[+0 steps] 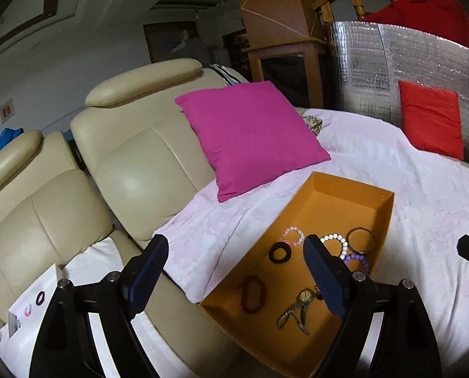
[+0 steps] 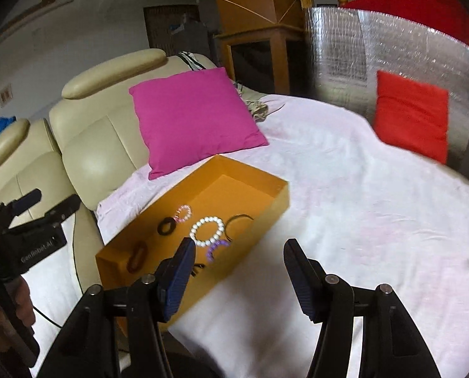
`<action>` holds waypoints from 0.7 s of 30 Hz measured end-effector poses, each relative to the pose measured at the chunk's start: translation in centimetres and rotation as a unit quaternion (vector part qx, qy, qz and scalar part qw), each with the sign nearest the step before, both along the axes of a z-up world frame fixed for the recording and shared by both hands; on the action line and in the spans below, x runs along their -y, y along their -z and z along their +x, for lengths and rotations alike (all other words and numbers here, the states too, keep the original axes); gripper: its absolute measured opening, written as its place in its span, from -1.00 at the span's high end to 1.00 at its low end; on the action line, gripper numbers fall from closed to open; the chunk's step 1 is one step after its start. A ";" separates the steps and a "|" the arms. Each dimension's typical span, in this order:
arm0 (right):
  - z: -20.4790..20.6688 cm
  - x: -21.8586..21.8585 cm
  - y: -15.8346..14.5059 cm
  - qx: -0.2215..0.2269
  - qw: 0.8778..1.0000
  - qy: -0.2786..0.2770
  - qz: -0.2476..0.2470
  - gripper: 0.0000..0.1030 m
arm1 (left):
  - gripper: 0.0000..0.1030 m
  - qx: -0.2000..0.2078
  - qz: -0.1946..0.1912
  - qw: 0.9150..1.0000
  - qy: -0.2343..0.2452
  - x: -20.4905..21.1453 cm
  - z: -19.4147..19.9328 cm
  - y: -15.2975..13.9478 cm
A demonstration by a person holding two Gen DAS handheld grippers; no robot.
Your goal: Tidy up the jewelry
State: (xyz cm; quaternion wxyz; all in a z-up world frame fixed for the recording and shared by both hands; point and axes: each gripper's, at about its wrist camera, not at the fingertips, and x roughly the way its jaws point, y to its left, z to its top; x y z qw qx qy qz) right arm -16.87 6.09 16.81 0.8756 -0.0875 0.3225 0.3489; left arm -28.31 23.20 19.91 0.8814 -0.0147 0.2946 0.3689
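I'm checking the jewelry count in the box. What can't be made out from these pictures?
- Purple bracelet: left view, partly behind the left tool's finger.
- Watch: hidden in right view by the right tool's finger.
- Box's near end: cut off in both views by the tools.

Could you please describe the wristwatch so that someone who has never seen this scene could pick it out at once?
Find the open orange box on the pale pink sheet, just in front of the magenta cushion. The wristwatch lies at the box's near end, beside a dark red bead bracelet. It alone has a round dial on a bronze-coloured strap; everything else in the box is a plain ring or loop of beads.
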 end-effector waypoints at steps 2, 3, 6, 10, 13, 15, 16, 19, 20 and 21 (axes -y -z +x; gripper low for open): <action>-1.3 0.6 -1.1 0.002 1.000 0.001 -0.003 -0.24 | -0.70 0.005 0.010 1.000 -0.004 0.6 -1.4 -0.8; -2.0 0.9 -1.6 0.000 1.000 0.002 -0.003 -0.27 | -0.70 0.007 0.016 1.000 -0.003 1.0 -2.1 -1.1; -3.6 1.1 -2.2 -0.006 1.000 0.001 -0.006 -0.27 | -0.70 0.004 0.030 1.000 -0.005 2.1 -3.8 -1.9; -6.2 1.2 -2.7 0.002 1.000 0.004 -0.016 -0.28 | -0.70 -0.025 0.052 0.998 -0.001 3.7 -5.4 -2.4; -7.7 1.4 -3.0 0.017 0.999 0.017 -0.023 -0.28 | -0.70 -0.027 0.063 0.998 0.005 4.6 -6.5 -2.6; -8.3 1.7 -3.1 0.022 0.999 0.025 -0.024 -0.28 | -0.70 -0.023 0.060 0.998 0.008 4.9 -7.1 -2.8; -8.5 1.8 -3.2 0.022 0.999 0.029 -0.025 -0.28 | -0.70 -0.021 0.057 0.998 0.009 5.0 -7.3 -2.8; -9.0 2.1 -3.4 0.023 0.999 0.040 -0.028 -0.28 | -0.70 -0.019 0.052 0.998 0.010 5.1 -7.9 -3.1; -9.2 2.0 -3.4 0.023 0.998 0.044 -0.029 -0.28 | -0.70 -0.017 0.051 0.998 0.011 5.2 -8.0 -3.2; -9.2 2.1 -3.4 0.022 0.998 0.046 -0.030 -0.28 | -0.70 -0.015 0.049 0.999 0.012 5.2 -8.2 -3.3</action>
